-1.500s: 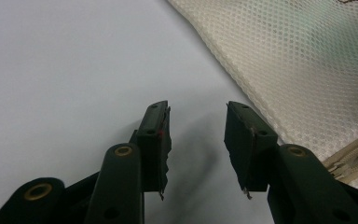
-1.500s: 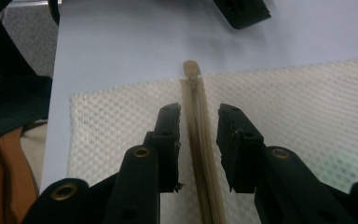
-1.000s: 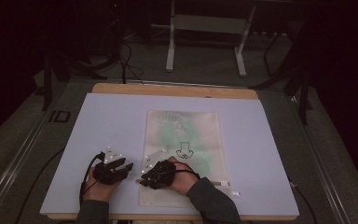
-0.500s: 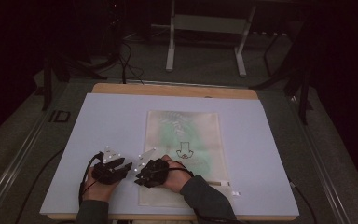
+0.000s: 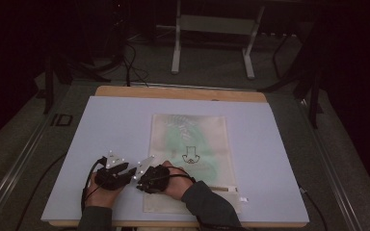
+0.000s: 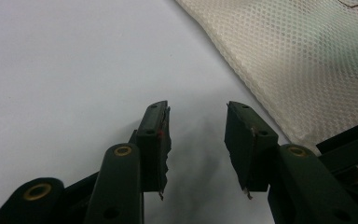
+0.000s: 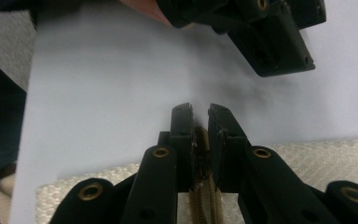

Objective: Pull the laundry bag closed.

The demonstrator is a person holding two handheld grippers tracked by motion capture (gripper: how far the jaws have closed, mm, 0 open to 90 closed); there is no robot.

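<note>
A cream mesh bag with a green print lies flat on the white table. My right gripper is at the bag's near left corner. Its jaws have just been closing, and in the right gripper view my right gripper is shut on the tan zipper along the bag's edge. My left gripper rests close beside it on bare table. In the left gripper view my left gripper is open with nothing between the pads, and the bag lies just to its right.
The left gripper's body hangs close ahead of the right jaws. A zipper pull with a small white tag lies at the bag's near right corner. The table's wooden edge is at the far side, with dark floor, cables and a stand beyond.
The right hand has slid left along the bag's near edge until its gripper sits next to the left one. The left gripper has stayed in place.
</note>
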